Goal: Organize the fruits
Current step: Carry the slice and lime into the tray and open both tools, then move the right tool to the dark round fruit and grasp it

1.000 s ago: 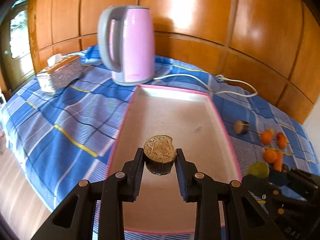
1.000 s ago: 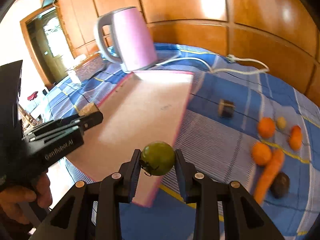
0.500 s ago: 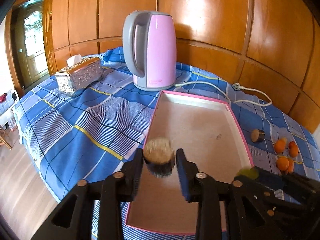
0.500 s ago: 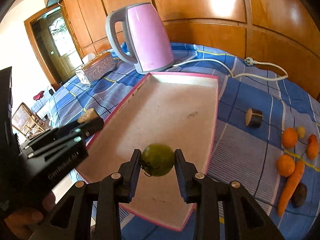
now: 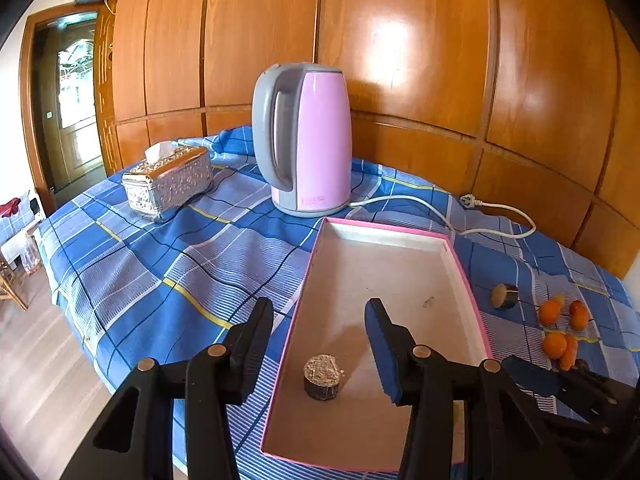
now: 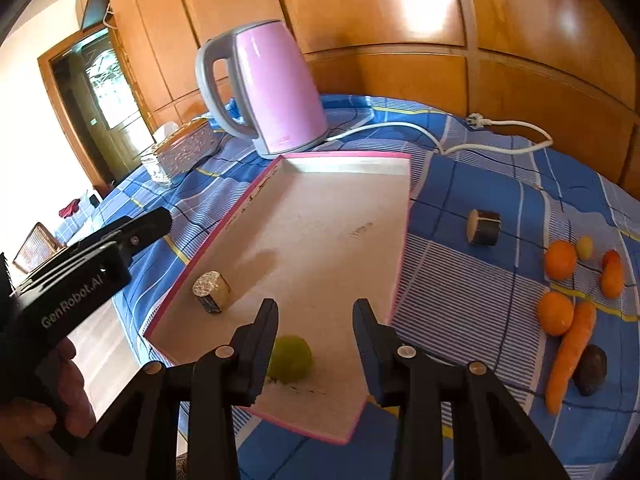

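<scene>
LEFT WRIST: left gripper (image 5: 320, 334) jaws just opened, empty; brown cut piece (image 5: 323, 371) on tray (image 5: 464, 276) floor, below between fingers | RIGHT WRIST: right gripper (image 6: 316, 330) jaws just opened, released; green fruit (image 6: 291, 358) on tray (image 6: 402, 240) beside left finger; remaining fruits (image 6: 560, 264) lie right, nearer right gripper.

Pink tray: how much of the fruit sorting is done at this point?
Done: the dark cut chunk and green fruit lie in the pink tray, both grippers just opened. In hand: nothing. Left: oranges, carrot, another chunk on the cloth.
</scene>
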`<state>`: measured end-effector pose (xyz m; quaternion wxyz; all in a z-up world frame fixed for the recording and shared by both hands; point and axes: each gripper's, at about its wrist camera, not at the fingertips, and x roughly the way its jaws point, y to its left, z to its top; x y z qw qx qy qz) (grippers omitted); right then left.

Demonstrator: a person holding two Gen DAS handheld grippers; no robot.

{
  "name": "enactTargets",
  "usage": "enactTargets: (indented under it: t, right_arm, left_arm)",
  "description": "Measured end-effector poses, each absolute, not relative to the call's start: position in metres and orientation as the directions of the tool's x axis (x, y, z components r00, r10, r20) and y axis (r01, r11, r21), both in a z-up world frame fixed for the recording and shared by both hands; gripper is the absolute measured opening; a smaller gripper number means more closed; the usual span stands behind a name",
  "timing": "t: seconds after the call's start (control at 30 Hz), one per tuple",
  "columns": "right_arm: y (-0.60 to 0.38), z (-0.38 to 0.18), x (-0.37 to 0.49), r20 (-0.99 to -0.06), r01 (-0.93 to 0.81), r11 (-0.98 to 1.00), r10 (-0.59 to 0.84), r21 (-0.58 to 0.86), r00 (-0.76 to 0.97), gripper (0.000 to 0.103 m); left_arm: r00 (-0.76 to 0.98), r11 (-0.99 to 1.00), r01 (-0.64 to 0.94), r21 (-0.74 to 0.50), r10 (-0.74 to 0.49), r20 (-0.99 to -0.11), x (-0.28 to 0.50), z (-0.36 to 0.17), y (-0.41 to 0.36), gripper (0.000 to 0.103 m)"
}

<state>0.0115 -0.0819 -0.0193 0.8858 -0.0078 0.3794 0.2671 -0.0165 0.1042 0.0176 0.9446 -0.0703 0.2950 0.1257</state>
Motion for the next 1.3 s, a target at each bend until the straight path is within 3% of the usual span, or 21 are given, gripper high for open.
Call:
enactTargets:
  t: [1.3]
  right_arm:
    - [-0.214, -0.020, 0.006, -0.649, -0.140, 0.966, 0.250, 0.217, 0.719, 0.039]
  left_arm:
    - [0.803, 0.999, -0.014, 0.052, 0.042, -0.594, -0.020, 0.009, 0.016, 0.048]
